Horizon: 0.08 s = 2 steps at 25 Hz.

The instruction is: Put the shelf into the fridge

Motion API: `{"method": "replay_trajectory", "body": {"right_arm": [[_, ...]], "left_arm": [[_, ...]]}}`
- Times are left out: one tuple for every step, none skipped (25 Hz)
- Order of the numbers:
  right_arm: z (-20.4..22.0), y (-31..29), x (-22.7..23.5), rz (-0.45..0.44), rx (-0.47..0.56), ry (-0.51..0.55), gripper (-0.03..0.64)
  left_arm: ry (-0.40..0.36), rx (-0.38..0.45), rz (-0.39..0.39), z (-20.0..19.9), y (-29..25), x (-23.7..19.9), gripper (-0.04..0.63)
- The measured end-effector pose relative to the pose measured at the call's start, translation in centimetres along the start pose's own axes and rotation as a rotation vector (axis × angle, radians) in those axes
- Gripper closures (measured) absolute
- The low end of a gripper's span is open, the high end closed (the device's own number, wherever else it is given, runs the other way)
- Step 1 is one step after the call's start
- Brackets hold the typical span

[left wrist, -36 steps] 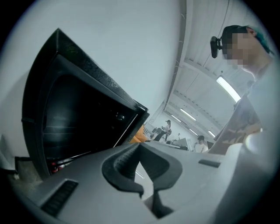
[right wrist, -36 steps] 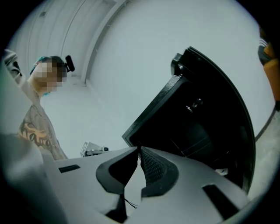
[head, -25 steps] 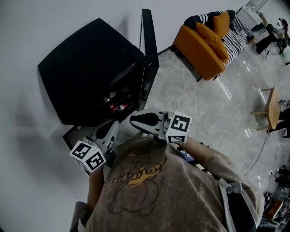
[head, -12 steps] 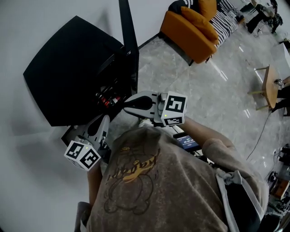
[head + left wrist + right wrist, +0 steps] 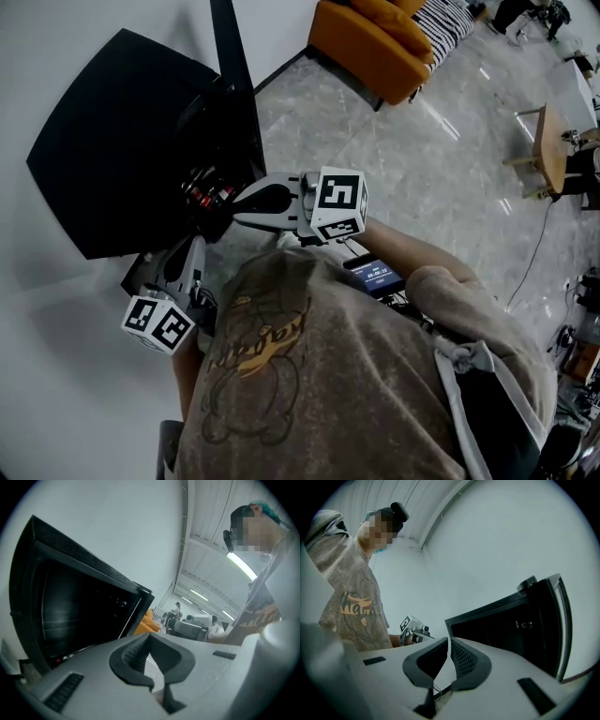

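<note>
Marble floor (image 5: 422,187) fills more view as right gripper (image 5: 240,202) nears fridge (image 5: 112,159).

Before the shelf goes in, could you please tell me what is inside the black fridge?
Small red items show just inside the open fridge; its top covers the rest from above, and the interior looks dark.

Wearing a grey-brown T-shirt (image 5: 309,394) with an orange print (image 5: 258,342), pale grey left gripper (image 5: 149,638) and right gripper (image 5: 449,641) each bearing a black-and-white marker cube (image 5: 337,202), dark ribbed pads (image 5: 133,653)
</note>
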State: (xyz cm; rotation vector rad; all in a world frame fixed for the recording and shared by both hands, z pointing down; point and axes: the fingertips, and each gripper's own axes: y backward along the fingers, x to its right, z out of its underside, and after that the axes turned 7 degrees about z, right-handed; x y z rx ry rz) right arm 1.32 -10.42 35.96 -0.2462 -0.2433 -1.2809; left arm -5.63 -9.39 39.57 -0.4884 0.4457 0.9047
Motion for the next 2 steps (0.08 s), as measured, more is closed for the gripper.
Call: {"method": "replay_trajectory", "body": {"right_arm": [[0.05,-0.04,-0.07,-0.004,-0.002,0.001,0.58],[0.09,-0.08,-0.14,-0.007,-0.003,0.002,0.58]], "left_arm": [[-0.001,0.0,-0.003,0.07,0.0,0.0,0.589],[-0.002,-0.001,-0.005,0.16,0.0,-0.02,0.589]]}}
